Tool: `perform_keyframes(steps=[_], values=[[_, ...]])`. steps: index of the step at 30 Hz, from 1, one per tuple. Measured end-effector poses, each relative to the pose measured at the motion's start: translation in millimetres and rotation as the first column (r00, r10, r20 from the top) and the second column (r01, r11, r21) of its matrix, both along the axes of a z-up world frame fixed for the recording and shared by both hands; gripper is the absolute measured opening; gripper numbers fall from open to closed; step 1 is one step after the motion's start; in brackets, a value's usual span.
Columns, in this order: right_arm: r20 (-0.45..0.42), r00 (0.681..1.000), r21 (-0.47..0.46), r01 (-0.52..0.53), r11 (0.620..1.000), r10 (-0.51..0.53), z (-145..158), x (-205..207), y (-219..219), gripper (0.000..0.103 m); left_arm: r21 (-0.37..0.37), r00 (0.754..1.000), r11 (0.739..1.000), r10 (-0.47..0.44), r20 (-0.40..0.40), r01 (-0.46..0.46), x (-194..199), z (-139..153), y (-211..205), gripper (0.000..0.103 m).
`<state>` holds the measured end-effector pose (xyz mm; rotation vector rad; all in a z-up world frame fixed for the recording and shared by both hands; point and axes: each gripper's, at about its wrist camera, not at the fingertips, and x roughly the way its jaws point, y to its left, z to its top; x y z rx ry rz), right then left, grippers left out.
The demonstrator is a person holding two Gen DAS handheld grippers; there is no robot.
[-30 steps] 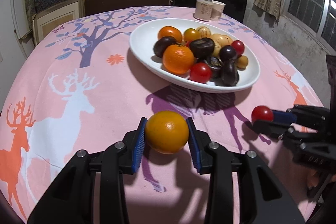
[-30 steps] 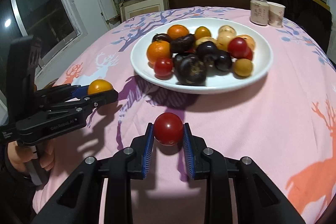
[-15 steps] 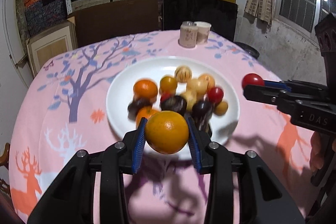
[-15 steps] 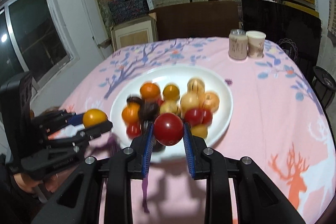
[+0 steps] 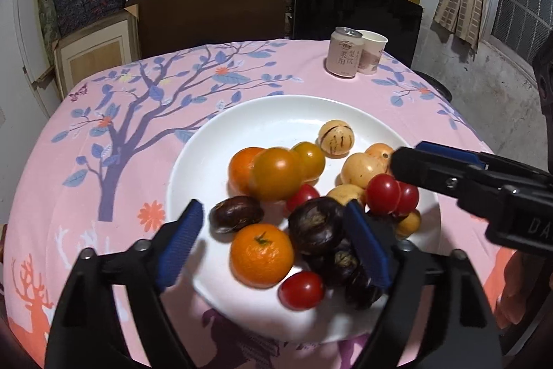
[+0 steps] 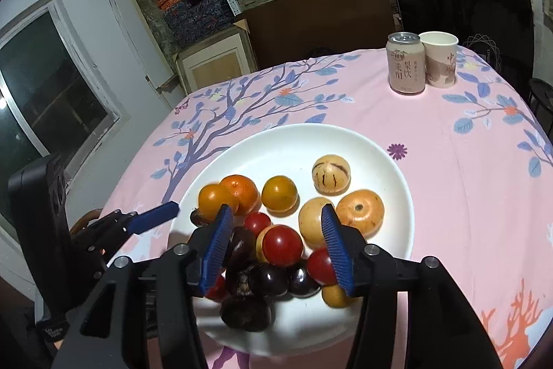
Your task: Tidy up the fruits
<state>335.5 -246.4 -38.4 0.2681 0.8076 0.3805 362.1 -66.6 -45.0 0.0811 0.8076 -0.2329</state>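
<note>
Left wrist view is looking down over the white plate (image 5: 221, 140), which is sitting on the pink tablecloth (image 5: 86, 182) toward its near edge. The left gripper (image 5: 273, 244) is hanging over the plate's near rim with its jaws spread wide; they've just been opening, with nothing pinched. The orange tomato (image 5: 276, 173) is sitting on the fruit pile, against the mandarin behind it. It's round, so no real long axis to call. Right wrist view: the right gripper (image 6: 274, 248) is standing partly apart, jaws just been opening too, and the red tomato (image 6: 282, 245) is lying between the pads, not squeezed, on top of the dark fruits.
</note>
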Motion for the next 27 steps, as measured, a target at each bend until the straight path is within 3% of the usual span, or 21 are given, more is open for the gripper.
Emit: perform_keyframes(steps=[1, 3, 5, 7, 9, 12, 20, 27], values=[[0.002, 1.000, 0.006, 0.004, 1.000, -0.004, 0, -9, -3, 0.054, 0.011, 1.000, 1.000, 0.014, 0.004, -0.014, -7, 2, 3, 0.096], [0.001, 1.000, 0.009, 0.019, 1.000, -0.019, 1, -29, -9, 0.058, 0.017, 1.000, 1.000, 0.025, 0.006, -0.025, -21, 6, 9, 0.096], [-0.005, 0.999, 0.005, 0.037, 0.999, -0.037, 1, -52, -15, 0.075, 0.028, 0.999, 0.999, 0.045, 0.006, -0.045, -43, 9, 16, 0.098], [-0.003, 0.999, -0.003, 0.044, 0.999, -0.044, 3, -79, -17, 0.085, 0.035, 0.998, 0.997, 0.063, 0.002, -0.063, -72, 10, 23, 0.098], [0.028, 0.999, -0.026, 0.027, 0.999, -0.026, 7, -115, -15, 0.086, 0.049, 0.996, 0.995, 0.088, 0.017, -0.089, -102, 15, 28, 0.098], [0.086, 0.996, -0.058, 0.018, 0.998, -0.013, 13, -163, -13, 0.099, 0.066, 0.986, 0.986, 0.145, 0.078, -0.151, -146, 27, 36, 0.098], [0.177, 0.984, -0.080, 0.000, 0.997, 0.014, 28, -261, -15, 0.099, 0.029, 0.972, 0.988, 0.147, 0.185, -0.155, -262, 67, 42, 0.098], [0.272, 0.962, -0.114, 0.031, 0.993, 0.001, 52, -315, -16, 0.099, 0.042, 0.963, 0.991, 0.113, 0.245, -0.127, -323, 80, 23, 0.098]])
